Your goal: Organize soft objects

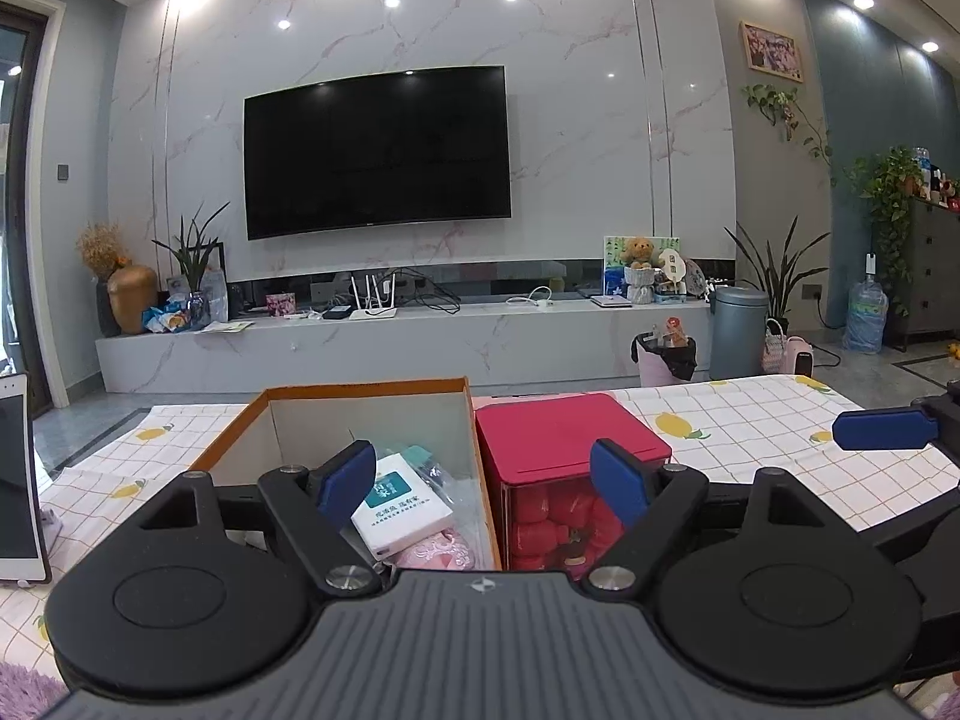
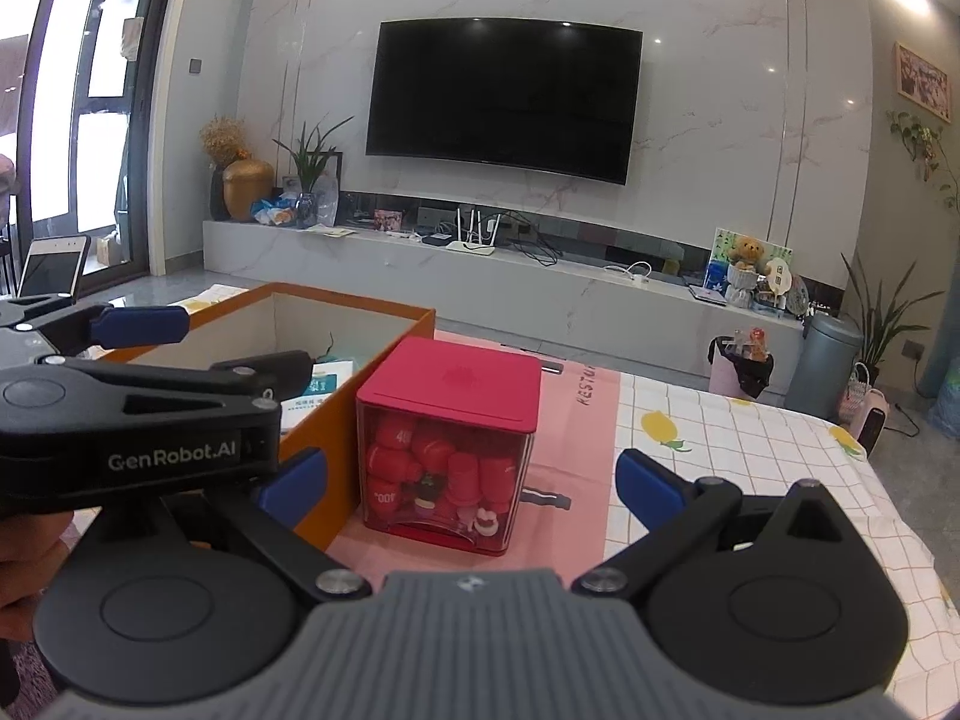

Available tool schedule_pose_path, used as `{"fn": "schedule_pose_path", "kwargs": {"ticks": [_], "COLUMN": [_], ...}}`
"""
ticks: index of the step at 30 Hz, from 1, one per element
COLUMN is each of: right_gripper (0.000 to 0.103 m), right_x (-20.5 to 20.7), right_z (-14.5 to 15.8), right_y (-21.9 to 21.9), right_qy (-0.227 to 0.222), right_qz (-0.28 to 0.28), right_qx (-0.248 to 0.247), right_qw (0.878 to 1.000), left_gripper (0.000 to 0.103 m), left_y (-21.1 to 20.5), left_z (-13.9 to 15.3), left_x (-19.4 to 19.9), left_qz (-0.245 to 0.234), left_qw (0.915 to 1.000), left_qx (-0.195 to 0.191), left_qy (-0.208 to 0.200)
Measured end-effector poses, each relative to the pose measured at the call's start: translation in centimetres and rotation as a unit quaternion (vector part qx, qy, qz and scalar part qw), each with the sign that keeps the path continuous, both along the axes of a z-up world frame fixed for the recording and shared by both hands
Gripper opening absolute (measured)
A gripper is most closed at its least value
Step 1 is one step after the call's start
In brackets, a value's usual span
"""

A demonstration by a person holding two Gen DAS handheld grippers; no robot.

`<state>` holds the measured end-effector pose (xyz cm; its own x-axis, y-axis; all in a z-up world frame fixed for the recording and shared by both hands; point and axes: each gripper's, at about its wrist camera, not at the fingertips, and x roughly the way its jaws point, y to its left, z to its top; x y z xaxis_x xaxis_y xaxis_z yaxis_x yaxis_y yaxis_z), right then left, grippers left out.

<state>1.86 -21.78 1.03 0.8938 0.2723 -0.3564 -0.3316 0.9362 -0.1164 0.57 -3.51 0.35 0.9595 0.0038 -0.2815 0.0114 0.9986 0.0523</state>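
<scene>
An open orange box (image 1: 276,420) stands on the table and holds a white tissue pack (image 1: 401,507) and a pink soft item (image 1: 435,552). A red-lidded clear box (image 1: 567,438) full of red soft pieces stands right of it. My left gripper (image 1: 483,483) is open and empty, above the seam between the two boxes. In the right wrist view my right gripper (image 2: 471,483) is open and empty, in front of the red box (image 2: 450,420), with the orange box (image 2: 324,414) to its left. The left gripper (image 2: 138,414) crosses that view at left.
The table has a lemon-print checked cloth (image 1: 750,438) and a pink mat (image 2: 576,420). A phone on a stand (image 1: 15,480) is at the left edge. Beyond the table are a TV wall, a low console, bins (image 1: 737,333) and plants.
</scene>
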Motion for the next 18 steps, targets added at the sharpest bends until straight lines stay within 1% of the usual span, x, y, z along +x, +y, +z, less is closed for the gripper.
{"fn": "schedule_pose_path", "kwargs": {"ticks": [4,7,14,18], "right_gripper": [0.100,0.100,0.100,0.100], "right_x": [-0.02,0.04,0.15,0.15], "right_z": [0.13,0.09,-0.15,-0.27], "right_y": [-0.22,-0.21,-0.10,-0.06], "right_qy": [0.004,0.009,0.020,0.023], "right_qz": [0.001,0.001,0.000,0.000], "right_qx": [0.006,0.007,0.002,0.000], "right_qw": [1.000,1.000,1.000,1.000], "left_gripper": [0.095,0.095,0.097,0.097], "left_y": [-0.13,0.01,-0.15,0.20], "left_z": [-0.09,-0.21,-0.44,-0.48], "left_x": [-0.14,-0.31,-0.33,-0.11], "left_qz": [-0.002,-0.004,-0.001,-0.004], "left_qw": [1.0000,0.9999,0.9999,0.9998], "left_qx": [-0.002,-0.011,-0.003,-0.005], "left_qy": [0.002,0.006,0.011,0.017]}}
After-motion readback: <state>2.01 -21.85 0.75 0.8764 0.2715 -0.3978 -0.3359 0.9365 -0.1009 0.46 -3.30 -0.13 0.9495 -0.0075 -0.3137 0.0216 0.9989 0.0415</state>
